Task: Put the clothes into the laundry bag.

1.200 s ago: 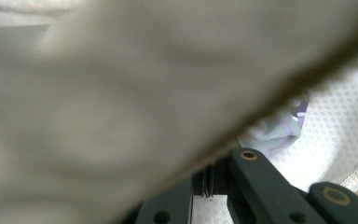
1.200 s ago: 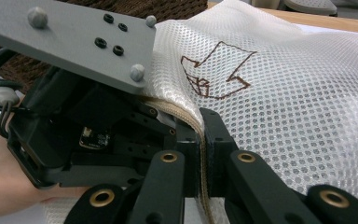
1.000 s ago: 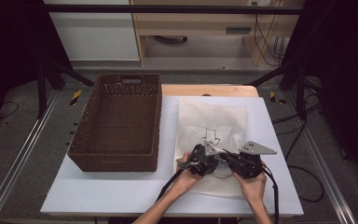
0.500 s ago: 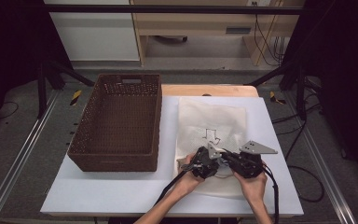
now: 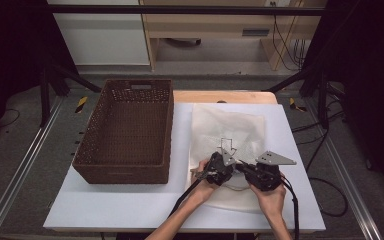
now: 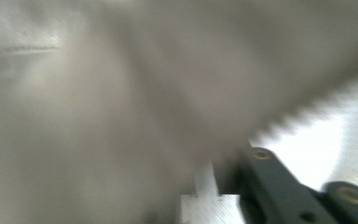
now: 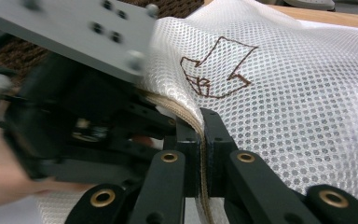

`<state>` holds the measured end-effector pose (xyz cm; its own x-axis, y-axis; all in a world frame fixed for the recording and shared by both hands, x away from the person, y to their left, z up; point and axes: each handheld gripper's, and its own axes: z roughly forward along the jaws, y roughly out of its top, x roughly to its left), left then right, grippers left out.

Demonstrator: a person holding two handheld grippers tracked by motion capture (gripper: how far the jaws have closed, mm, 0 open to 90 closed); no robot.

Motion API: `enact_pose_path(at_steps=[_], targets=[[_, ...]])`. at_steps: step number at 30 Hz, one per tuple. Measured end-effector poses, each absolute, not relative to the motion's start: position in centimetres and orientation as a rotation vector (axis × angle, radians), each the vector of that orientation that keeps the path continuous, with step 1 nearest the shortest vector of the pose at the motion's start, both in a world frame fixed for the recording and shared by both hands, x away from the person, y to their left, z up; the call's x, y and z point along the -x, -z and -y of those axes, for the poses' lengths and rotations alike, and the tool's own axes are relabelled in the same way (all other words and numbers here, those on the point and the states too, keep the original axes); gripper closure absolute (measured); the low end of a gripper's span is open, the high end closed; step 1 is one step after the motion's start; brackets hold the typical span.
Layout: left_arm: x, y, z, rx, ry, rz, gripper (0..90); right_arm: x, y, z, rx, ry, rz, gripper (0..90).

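Observation:
A white mesh bag (image 5: 227, 135) with a brown stitched arrow (image 7: 219, 65) lies flat on the white board. Both grippers meet at its near edge, almost touching. My right gripper (image 7: 200, 140) is shut on the tan zipper seam (image 7: 186, 116) of the bag. My left gripper (image 5: 219, 167) sits just left of it, pressed into the same edge. In the left gripper view, blurred mesh (image 6: 121, 102) drapes over the jaws and one black finger (image 6: 270, 182) shows, drawn in close as if shut on the fabric.
A brown wicker basket (image 5: 125, 165), with nothing inside, stands on the left of the white board (image 5: 105, 210). A wooden tabletop edge (image 5: 230, 96) shows behind the bag. Metal rails run along both sides of the table.
Both grippers stay at the bag's near edge. The left gripper has shifted slightly up and toward the right one.

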<state>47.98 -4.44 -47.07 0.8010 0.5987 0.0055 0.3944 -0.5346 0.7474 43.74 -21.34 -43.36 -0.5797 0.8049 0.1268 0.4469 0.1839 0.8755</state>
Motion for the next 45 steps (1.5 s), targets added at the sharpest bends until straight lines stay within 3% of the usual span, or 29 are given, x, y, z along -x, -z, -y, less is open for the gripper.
enact_pose_path(at_steps=[6, 9, 19, 20, 24, 32, 35, 42, 45], targets=[[-45.6, 44.9, 2.5, -2.247, -0.3, -0.633, 57.4, -43.6, 43.3, 21.5, -1.173, -1.355, -2.092, 86.9], [-44.7, 43.7, 1.0, -2.247, -0.267, -0.643, 54.9, -43.5, 43.3, 21.4, -1.169, -1.355, -2.091, 85.3], [-41.6, 42.8, -5.3, -2.252, -0.313, -0.692, 50.8, -42.5, 44.3, 21.8, -1.156, -1.316, -2.151, 58.9], [-41.1, 43.0, -6.8, -2.259, -0.324, -0.713, 50.2, -42.1, 44.5, 21.8, -1.155, -1.281, -2.138, 48.2], [-40.1, 43.5, -9.3, -2.263, -0.372, -0.74, 49.1, -41.4, 45.0, 21.7, -1.141, -1.256, -2.166, 35.0], [-40.9, 45.5, -10.8, -2.275, -0.355, -0.826, 48.7, -40.0, 45.1, 21.7, -1.122, -1.249, -2.144, 28.0], [-41.0, 46.5, -10.9, -2.291, -0.35, -0.836, 53.6, -39.3, 44.7, 22.4, -1.152, -1.215, -2.089, 18.6], [-41.1, 46.0, -11.3, -2.254, -0.381, -0.825, 65.2, -39.0, 45.3, 24.1, -1.252, -1.123, -2.066, 24.5], [-41.6, 45.6, -12.2, -2.198, -0.393, -0.858, 67.8, -39.3, 46.6, 25.3, -1.372, -1.002, -2.086, 32.4]])
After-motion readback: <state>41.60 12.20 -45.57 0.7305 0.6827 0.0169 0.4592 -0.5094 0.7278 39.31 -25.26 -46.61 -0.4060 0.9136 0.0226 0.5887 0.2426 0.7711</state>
